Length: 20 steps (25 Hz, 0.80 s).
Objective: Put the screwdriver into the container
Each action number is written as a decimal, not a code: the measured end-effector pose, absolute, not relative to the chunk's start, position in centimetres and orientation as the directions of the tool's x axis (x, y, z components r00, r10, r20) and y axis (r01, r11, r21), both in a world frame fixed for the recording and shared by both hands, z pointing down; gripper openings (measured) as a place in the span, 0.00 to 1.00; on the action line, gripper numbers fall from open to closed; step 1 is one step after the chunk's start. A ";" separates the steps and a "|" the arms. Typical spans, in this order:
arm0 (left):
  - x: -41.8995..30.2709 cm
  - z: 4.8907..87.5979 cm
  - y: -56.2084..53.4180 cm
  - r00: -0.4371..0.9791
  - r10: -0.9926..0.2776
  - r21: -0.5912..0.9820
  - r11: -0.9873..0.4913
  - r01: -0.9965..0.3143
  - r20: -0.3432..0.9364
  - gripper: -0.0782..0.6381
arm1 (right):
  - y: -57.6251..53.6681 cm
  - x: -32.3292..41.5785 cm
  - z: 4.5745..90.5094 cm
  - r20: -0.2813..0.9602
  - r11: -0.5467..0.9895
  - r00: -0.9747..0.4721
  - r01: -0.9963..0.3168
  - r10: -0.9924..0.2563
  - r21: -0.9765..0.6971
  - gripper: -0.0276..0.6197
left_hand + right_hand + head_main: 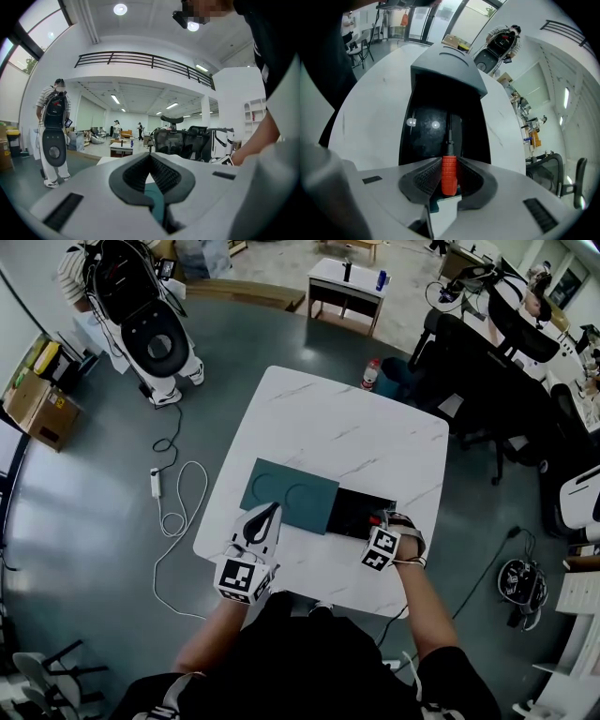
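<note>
The screwdriver has a ribbed red handle and a dark shaft. My right gripper is shut on the handle. The shaft points forward and down into the black container, an open shallow box on the white table. From the head view, the right gripper hangs over the container at its near right corner, with a bit of red showing at the jaws. My left gripper is shut with nothing in it, its tip at the near edge of the teal lid. Its closed fingertips meet above the teal surface.
The teal lid lies flat against the container's far side. The white marble table carries nothing else. Office chairs stand to the right. A standing person beside a white robot is at the far left, and a cable lies on the floor.
</note>
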<state>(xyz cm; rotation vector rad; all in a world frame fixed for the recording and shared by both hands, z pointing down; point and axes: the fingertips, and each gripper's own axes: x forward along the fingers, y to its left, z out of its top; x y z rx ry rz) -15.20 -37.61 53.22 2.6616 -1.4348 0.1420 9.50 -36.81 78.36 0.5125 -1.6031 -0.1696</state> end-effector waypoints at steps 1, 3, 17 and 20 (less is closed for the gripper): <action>-15.3 53.2 -37.6 0.547 -0.826 0.054 -0.545 -0.837 0.135 0.11 | -36.8 9.5 78.7 0.914 0.893 -0.014 -0.216 -0.406 0.394 0.21; -15.4 53.3 -37.5 0.545 -0.828 0.051 -0.543 -0.838 0.133 0.11 | -36.6 9.4 79.0 0.924 0.904 -0.010 -0.212 -0.383 0.372 0.21; -15.1 52.7 -36.6 0.548 -0.829 0.057 -0.545 -0.837 0.110 0.11 | -36.0 8.0 73.4 0.874 0.842 -0.103 -0.342 -0.475 0.417 0.29; -14.3 52.7 -36.3 0.561 -0.820 0.061 -0.558 -0.827 0.112 0.11 | -35.8 7.2 69.8 0.814 0.776 -0.178 -0.464 -0.553 0.426 0.29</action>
